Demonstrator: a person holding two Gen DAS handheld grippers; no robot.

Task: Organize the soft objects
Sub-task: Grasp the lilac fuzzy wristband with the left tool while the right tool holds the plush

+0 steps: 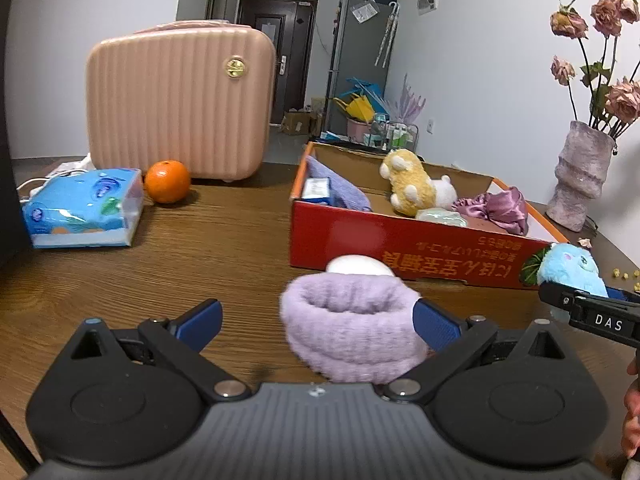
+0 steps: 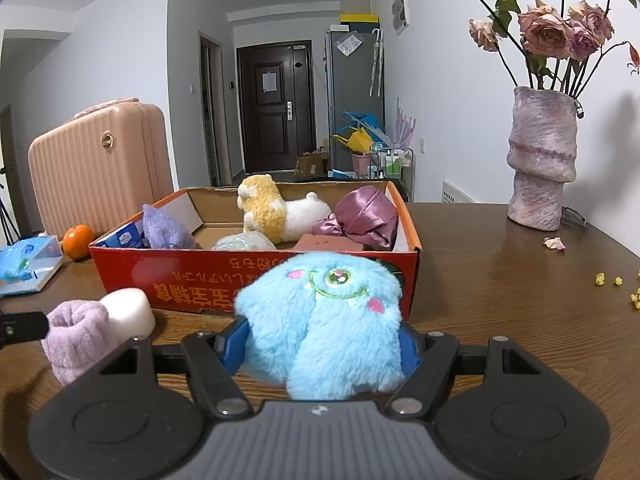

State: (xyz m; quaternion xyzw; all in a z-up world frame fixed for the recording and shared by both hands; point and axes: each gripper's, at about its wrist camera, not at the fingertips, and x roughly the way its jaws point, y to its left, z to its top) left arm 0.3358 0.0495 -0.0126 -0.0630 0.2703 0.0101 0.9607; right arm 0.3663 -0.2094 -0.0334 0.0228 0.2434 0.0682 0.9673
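Note:
A lilac fuzzy roll (image 1: 352, 332) with a white end (image 1: 360, 266) lies on the wooden table between the fingers of my left gripper (image 1: 316, 314). It rests against the right pad (image 1: 434, 324) only, and the jaws stand wide, so that gripper is open. My right gripper (image 2: 324, 342) is shut on a blue one-eyed plush monster (image 2: 324, 312), just in front of the red cardboard box (image 2: 168, 276). The box (image 1: 400, 240) holds a yellow-and-white plush (image 1: 412, 188), a purple satin cloth (image 1: 496, 206) and a lilac towel (image 1: 340, 188). The lilac roll (image 2: 76, 340) shows at the right wrist view's lower left.
A pink hard case (image 1: 180, 100) stands at the back left, with an orange (image 1: 167, 181) and a blue tissue pack (image 1: 84, 208) in front of it. A vase of dried roses (image 2: 542, 160) stands at the right, with petals and crumbs (image 2: 608, 280) nearby.

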